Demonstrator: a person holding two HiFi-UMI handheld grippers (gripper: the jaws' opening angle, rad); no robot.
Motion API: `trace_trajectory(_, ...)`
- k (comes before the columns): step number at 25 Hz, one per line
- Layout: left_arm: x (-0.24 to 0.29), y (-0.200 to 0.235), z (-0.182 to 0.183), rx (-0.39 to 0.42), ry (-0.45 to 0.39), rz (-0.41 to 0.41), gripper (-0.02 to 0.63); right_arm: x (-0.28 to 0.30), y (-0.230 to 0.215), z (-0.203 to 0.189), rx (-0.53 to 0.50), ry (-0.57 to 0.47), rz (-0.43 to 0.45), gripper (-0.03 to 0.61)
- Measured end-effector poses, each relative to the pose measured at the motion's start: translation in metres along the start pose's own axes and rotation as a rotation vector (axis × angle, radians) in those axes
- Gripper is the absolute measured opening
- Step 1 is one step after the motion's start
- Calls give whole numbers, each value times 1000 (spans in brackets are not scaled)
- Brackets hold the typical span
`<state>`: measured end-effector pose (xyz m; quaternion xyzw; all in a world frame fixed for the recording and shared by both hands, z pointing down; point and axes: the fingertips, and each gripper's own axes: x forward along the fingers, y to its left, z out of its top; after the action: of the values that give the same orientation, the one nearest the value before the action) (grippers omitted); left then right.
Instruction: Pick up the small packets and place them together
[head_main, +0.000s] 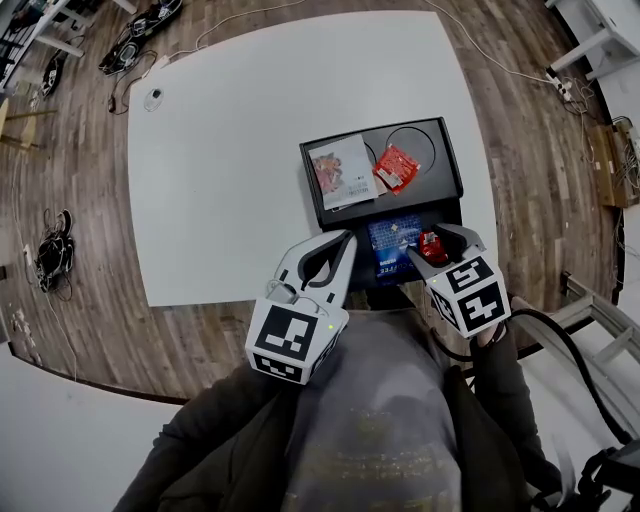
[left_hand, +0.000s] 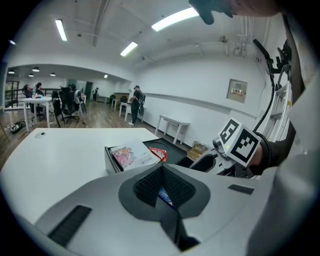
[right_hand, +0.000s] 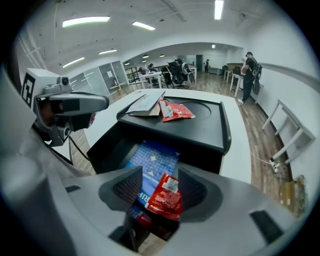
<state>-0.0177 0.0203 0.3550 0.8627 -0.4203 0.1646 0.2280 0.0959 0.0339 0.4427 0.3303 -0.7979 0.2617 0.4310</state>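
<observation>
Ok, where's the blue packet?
In the head view, the blue packet lies in the near, lower section of the black tray, just left of the small red packet pinched in the right tongs.

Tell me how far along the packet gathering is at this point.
Done: a red packet and a white packet lie next to each other on the black tray's upper shelf. In hand: the right gripper is shut on a second red packet over the lower compartment, where a blue packet lies. Left: setting the held packet with the others, perhaps the blue one too. The left gripper is shut and empty.
</observation>
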Motion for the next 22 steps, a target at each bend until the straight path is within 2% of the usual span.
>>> trace_trajectory(6,1,9,0,-14,-5,7,3,13,2,-10,-71,125,-33,224)
trace_trajectory(12,2,20,1,-46,-9,3,3,23,-3,-19,-81,241,-99,223)
trace_trajectory(16,4,29,1,-55,-6,-6,3,26,-6,-22,-125,284,-146,217)
trace_trajectory(18,5,31,1,-56,-3,-14,3,25,-10,-24,-155,298,-182,63)
trace_trajectory(22,8,32,-2,-60,7,-30,3,25,-14,-22,-175,285,-209,20)
